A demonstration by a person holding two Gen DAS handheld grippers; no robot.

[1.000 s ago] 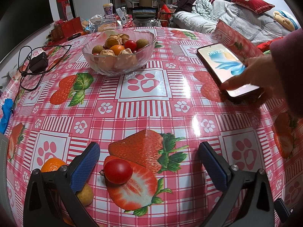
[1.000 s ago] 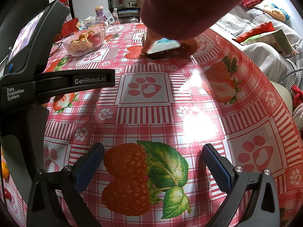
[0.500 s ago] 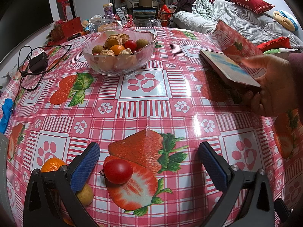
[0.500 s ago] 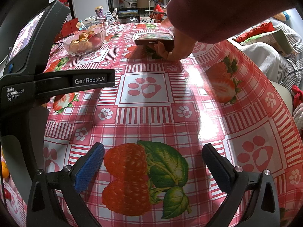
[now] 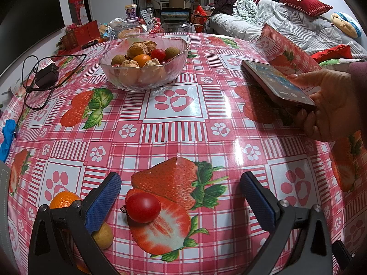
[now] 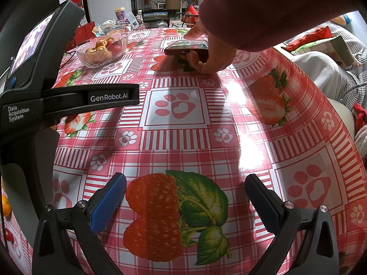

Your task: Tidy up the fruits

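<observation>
A red cherry tomato [image 5: 142, 207] lies on the strawberry-print tablecloth between the fingers of my open left gripper [image 5: 181, 197], nearer the left finger. An orange [image 5: 61, 202] and a small tan fruit [image 5: 103, 235] sit behind that left finger. At the far side stands a glass bowl [image 5: 144, 78] holding several fruits; it also shows as the bowl [image 6: 103, 53] in the right wrist view. My right gripper [image 6: 185, 194] rests open over bare cloth with nothing between its fingers. The left gripper's body [image 6: 29, 105] fills the left of that view.
A person's hand [image 5: 330, 105] holds a phone [image 5: 275, 82] tilted above the table at the right. A black charger with cable [image 5: 45, 78] lies far left. Boxes, a cup and a jar crowd the far edge. A sofa with cushions stands behind.
The hand has picked the phone up off the table and now holds it tilted, a finger on its screen. Both grippers and the fruits stayed put.
</observation>
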